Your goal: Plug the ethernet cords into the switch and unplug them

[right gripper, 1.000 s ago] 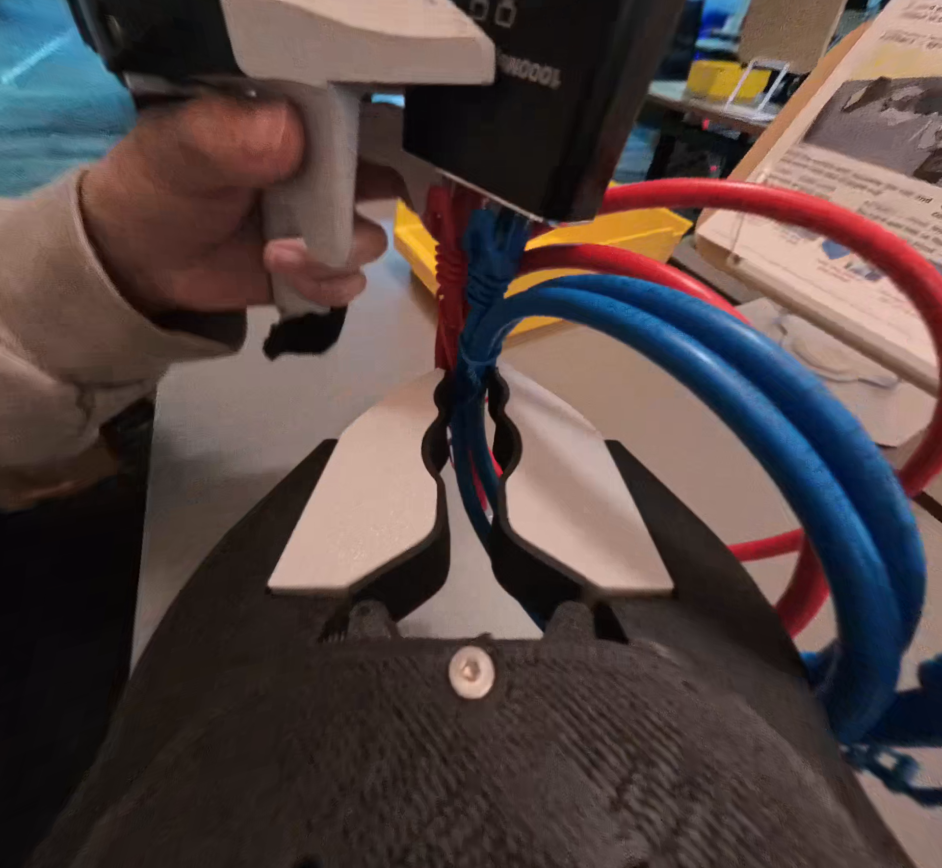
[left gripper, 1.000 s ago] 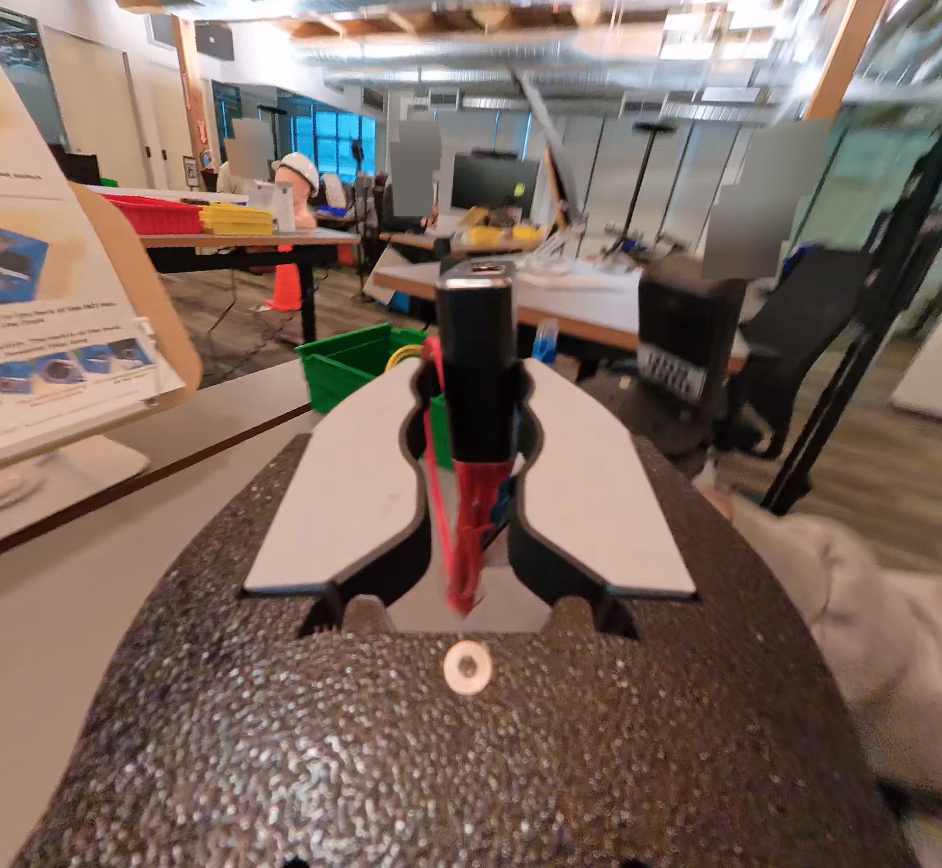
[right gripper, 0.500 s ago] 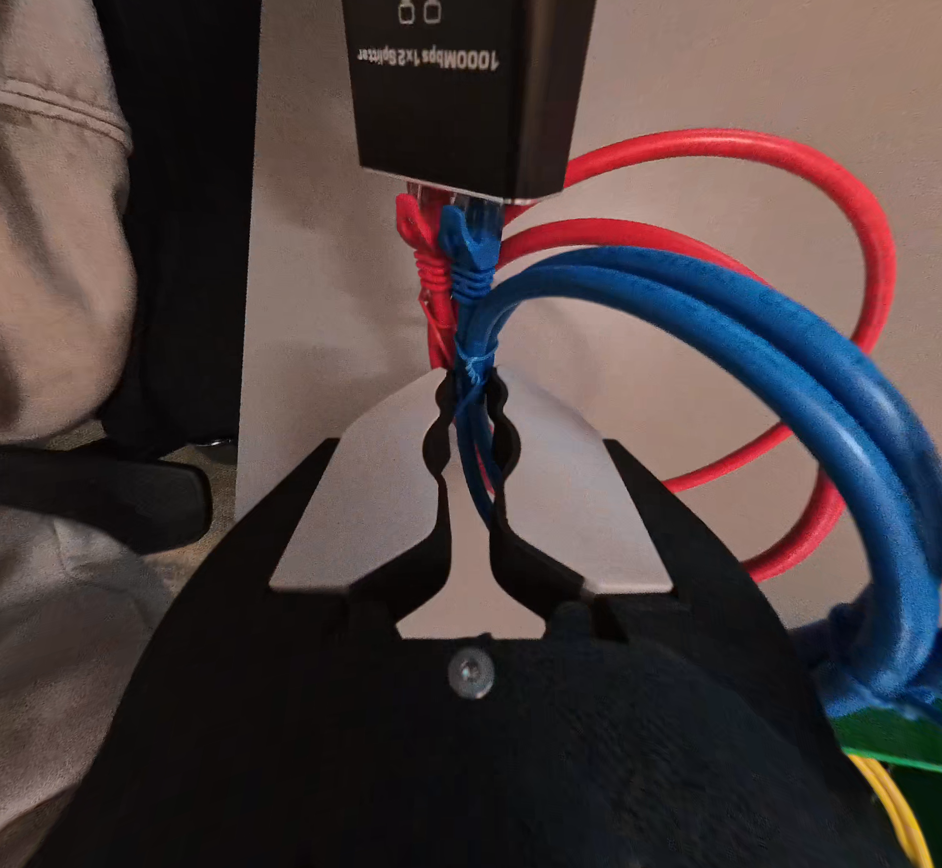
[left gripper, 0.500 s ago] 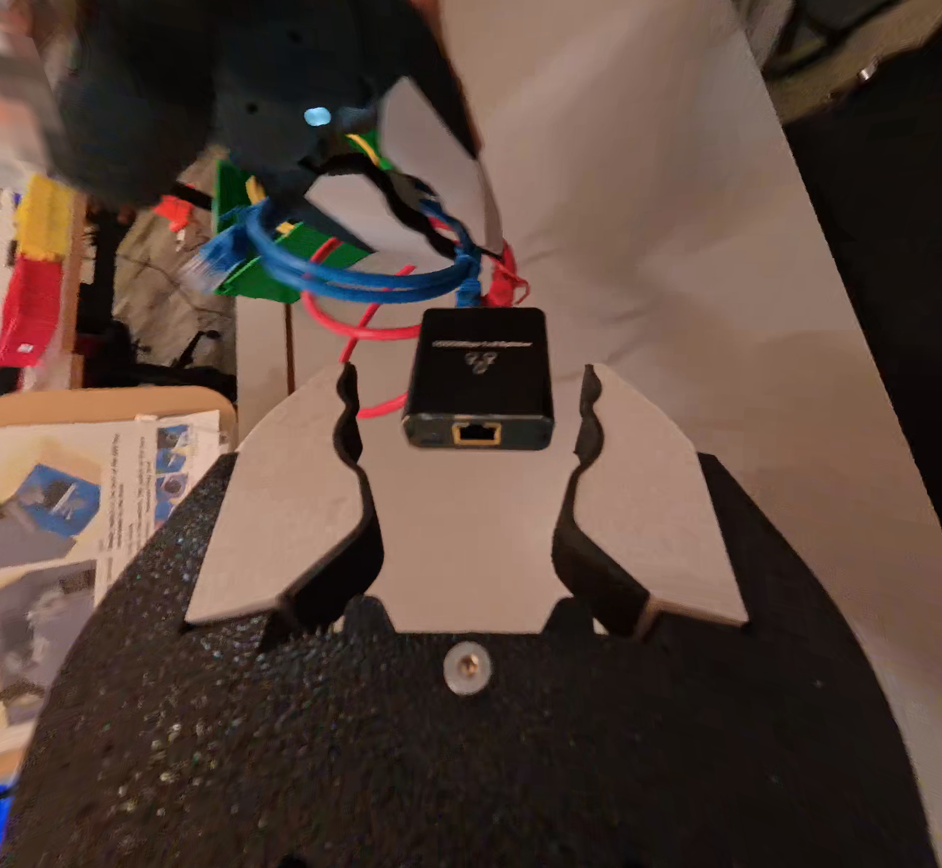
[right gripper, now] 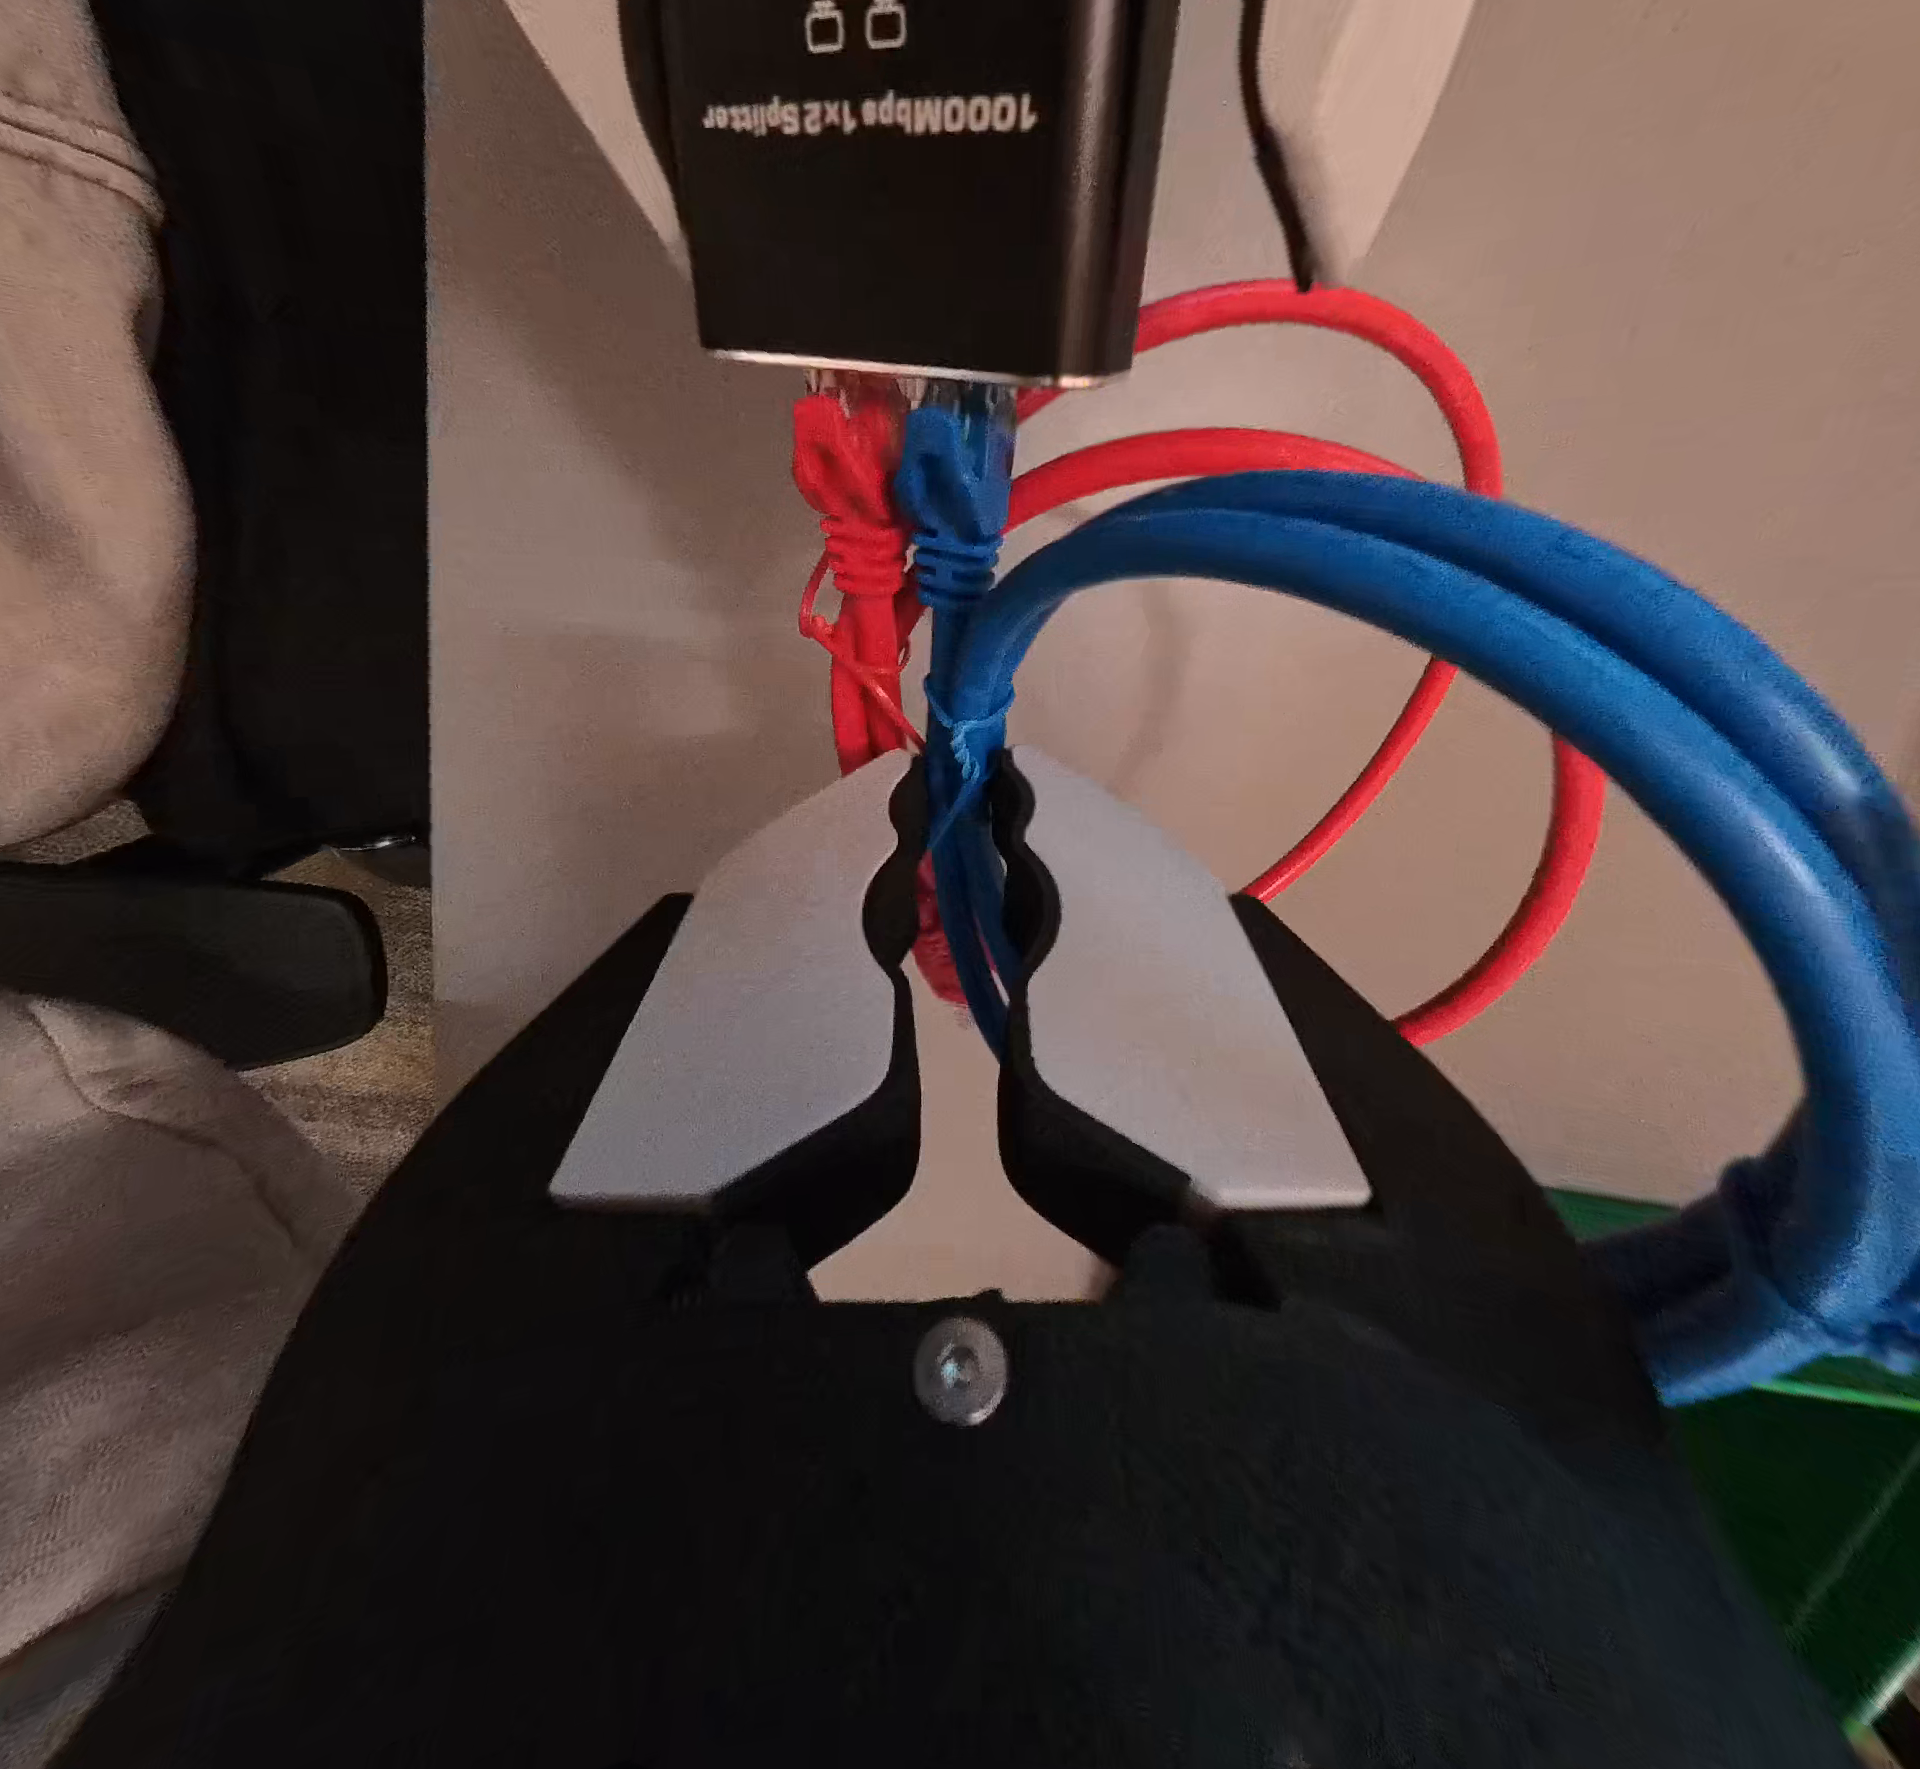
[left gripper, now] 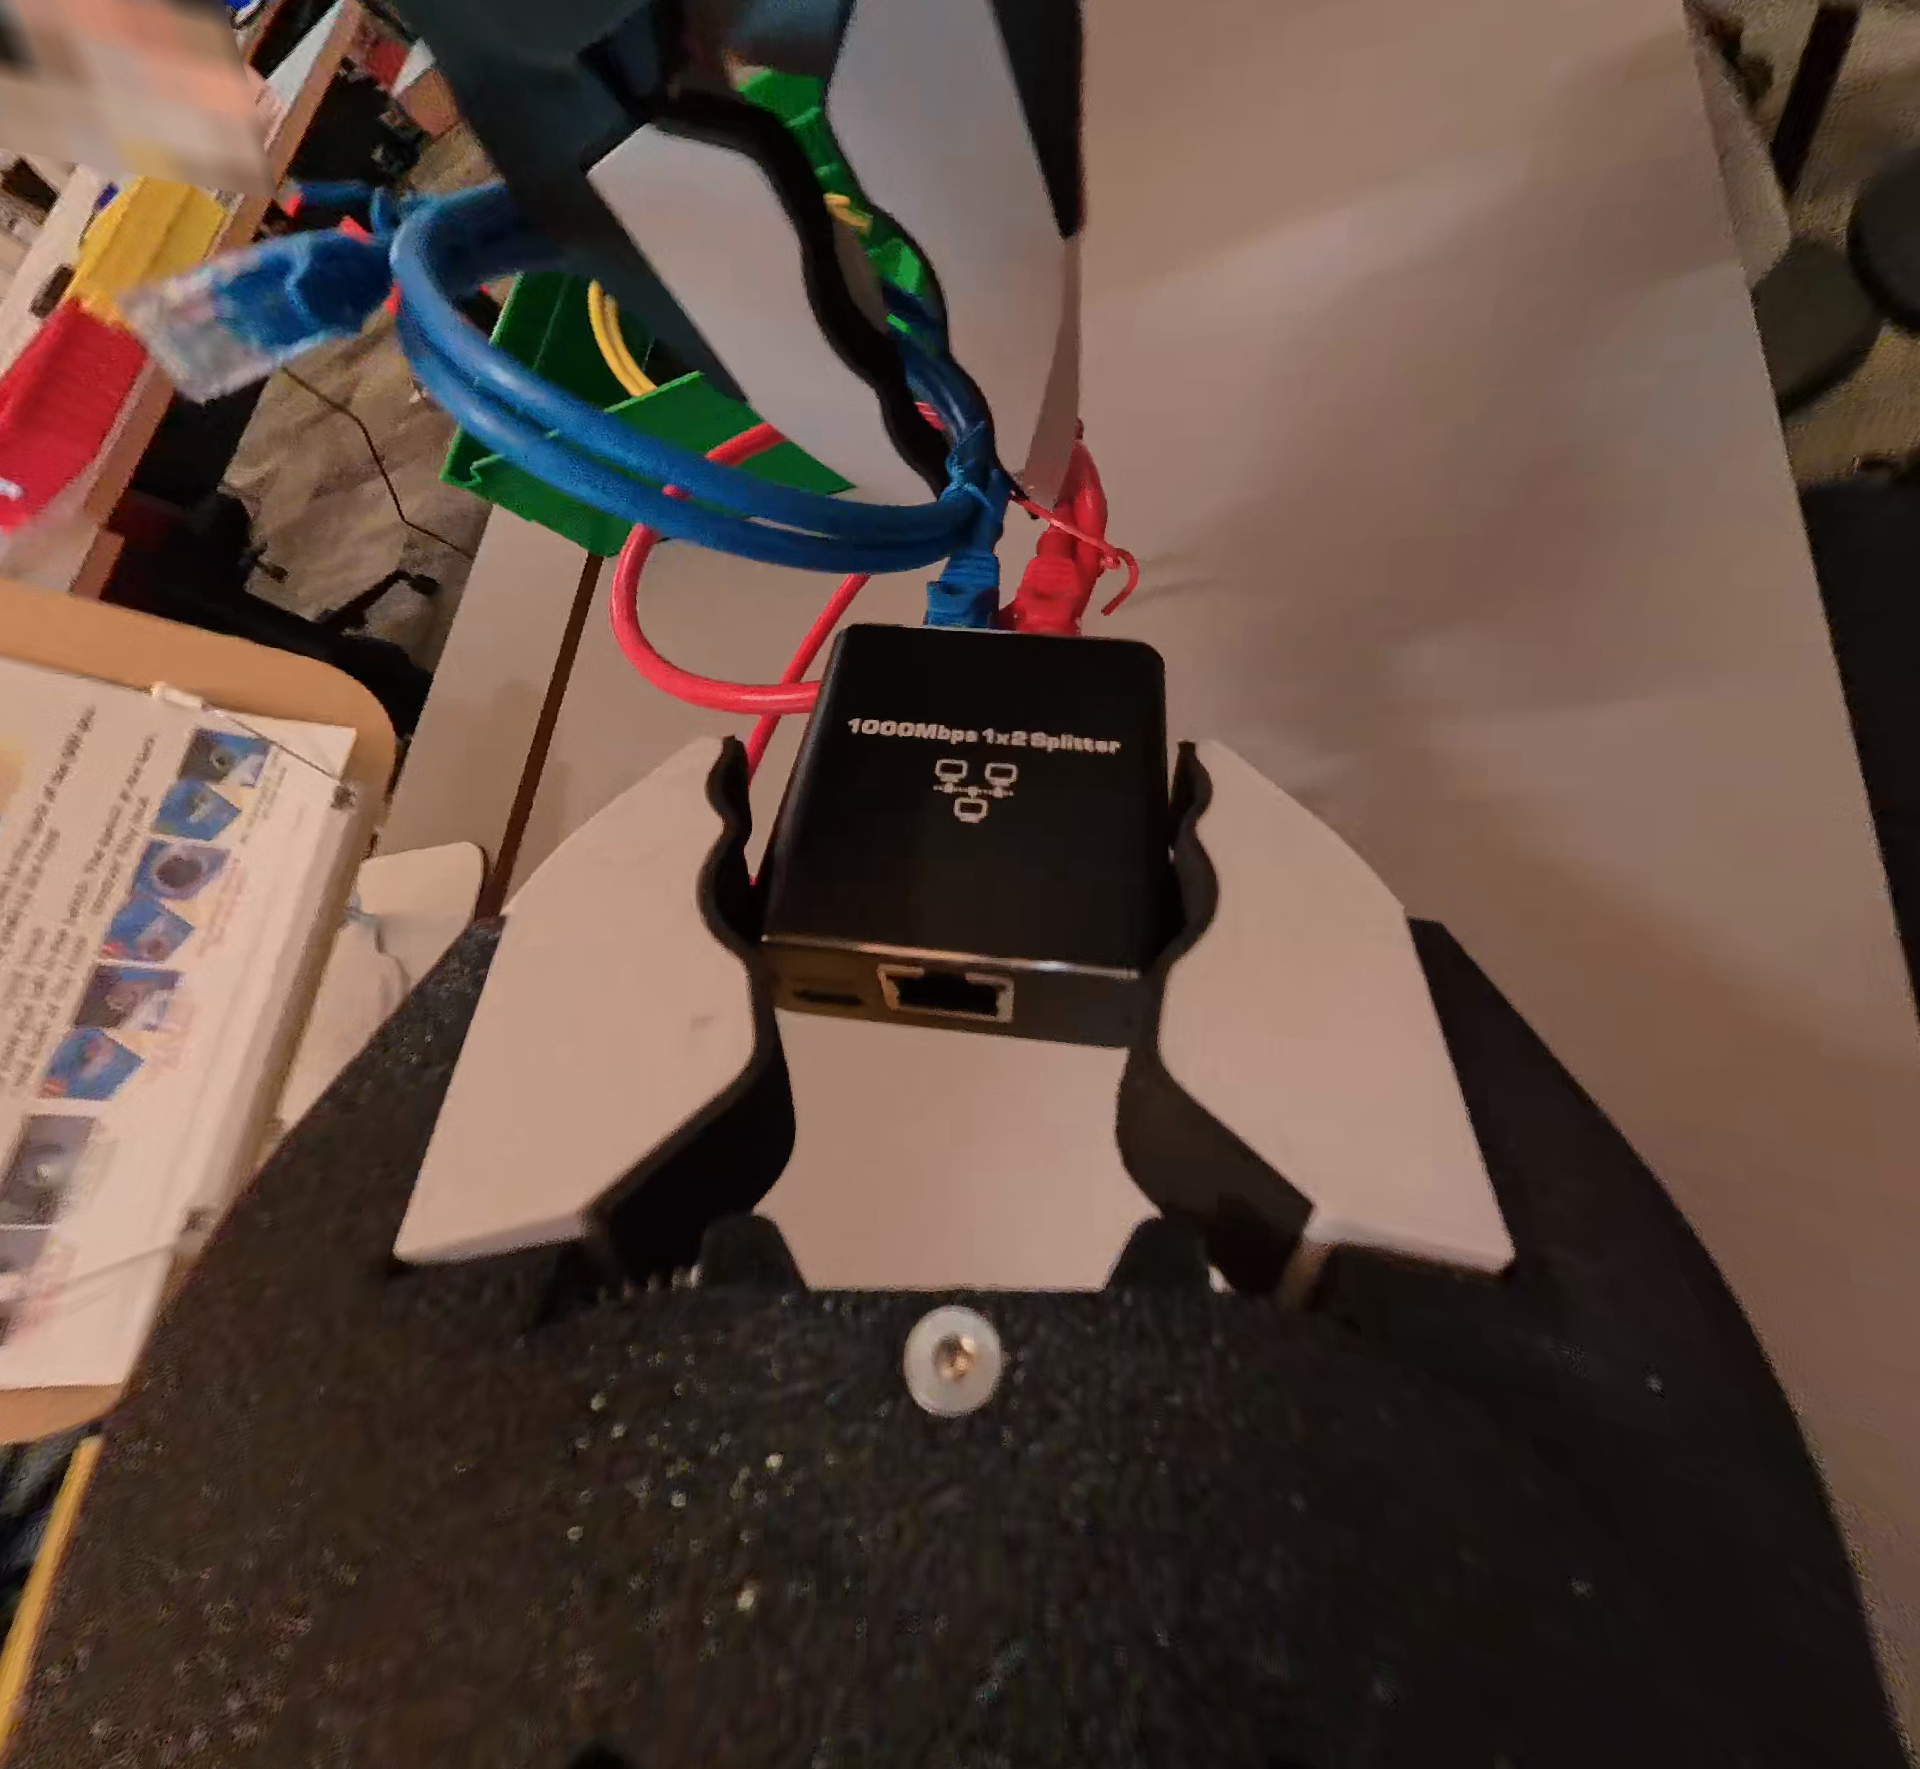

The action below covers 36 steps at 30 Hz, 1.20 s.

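Closing in since half a second ago, the left gripper (left gripper: 961, 846) now brackets the switch (left gripper: 977, 805) on the table (left gripper: 1455, 576), seemingly clamped, while the right gripper (right gripper: 961, 774) pinches the plugged-in blue cord (right gripper: 961, 743), so unplugging looks imminent.

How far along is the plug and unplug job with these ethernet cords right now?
Plugging looks done: the red cord and blue cord both sit in the black switch. In hand: the left claw brackets the switch's sides, and the right claw is shut on the blue cord just behind its plug. Left: pulling both cords out; neither is unplugged yet. The blue cord's other end hangs free.
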Each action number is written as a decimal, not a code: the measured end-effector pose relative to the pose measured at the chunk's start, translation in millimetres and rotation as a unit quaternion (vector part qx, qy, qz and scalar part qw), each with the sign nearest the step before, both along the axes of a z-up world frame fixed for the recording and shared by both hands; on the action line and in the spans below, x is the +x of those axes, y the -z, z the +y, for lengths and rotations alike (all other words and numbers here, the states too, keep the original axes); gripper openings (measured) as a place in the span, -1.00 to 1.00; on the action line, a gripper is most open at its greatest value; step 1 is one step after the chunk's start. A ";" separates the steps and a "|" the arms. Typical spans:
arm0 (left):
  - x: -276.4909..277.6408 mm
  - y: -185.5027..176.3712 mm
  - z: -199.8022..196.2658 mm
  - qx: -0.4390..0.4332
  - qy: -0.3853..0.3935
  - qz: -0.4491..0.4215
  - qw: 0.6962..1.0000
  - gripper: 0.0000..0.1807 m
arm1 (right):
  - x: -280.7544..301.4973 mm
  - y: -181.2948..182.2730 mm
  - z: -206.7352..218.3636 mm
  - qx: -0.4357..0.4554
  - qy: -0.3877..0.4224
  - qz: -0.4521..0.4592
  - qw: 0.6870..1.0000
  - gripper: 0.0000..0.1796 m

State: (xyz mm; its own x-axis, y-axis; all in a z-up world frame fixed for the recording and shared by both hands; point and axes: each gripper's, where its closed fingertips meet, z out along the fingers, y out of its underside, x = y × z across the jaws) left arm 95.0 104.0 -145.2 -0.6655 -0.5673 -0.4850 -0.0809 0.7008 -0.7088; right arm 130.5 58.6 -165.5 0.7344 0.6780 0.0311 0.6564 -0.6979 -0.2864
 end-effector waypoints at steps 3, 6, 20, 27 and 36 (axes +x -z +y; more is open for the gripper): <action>3.7 -2.2 -1.2 -0.058 -0.013 -0.003 0.998 -0.15 | 2.6 -2.6 0.8 0.003 0.000 -0.008 1.000 -0.87; 6.4 1.9 -0.7 -0.044 -0.013 -0.027 0.999 -0.16 | 6.7 -2.7 -0.1 -0.010 -0.006 -0.020 1.000 -0.87; 22.9 -11.5 27.0 -0.067 -0.095 -0.116 0.986 -0.16 | 40.5 -48.9 30.4 0.149 0.077 -0.007 0.986 -0.61; 35.9 -53.5 76.2 -0.143 -0.181 -0.213 0.949 -0.16 | 29.1 -123.3 36.4 0.515 0.309 0.312 0.736 -0.50; 57.6 -37.2 68.3 -0.175 -0.174 -0.265 0.932 -0.17 | 7.4 -59.5 82.8 0.449 0.326 0.613 0.562 -0.80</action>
State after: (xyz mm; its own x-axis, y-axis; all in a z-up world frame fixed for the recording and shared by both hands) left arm 152.7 172.2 -108.0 -0.1301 -0.8897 -0.4377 0.1666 0.4155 -0.8942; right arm 137.9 141.4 -106.1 0.6601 0.3678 -0.6550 -0.7307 0.1124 -0.6733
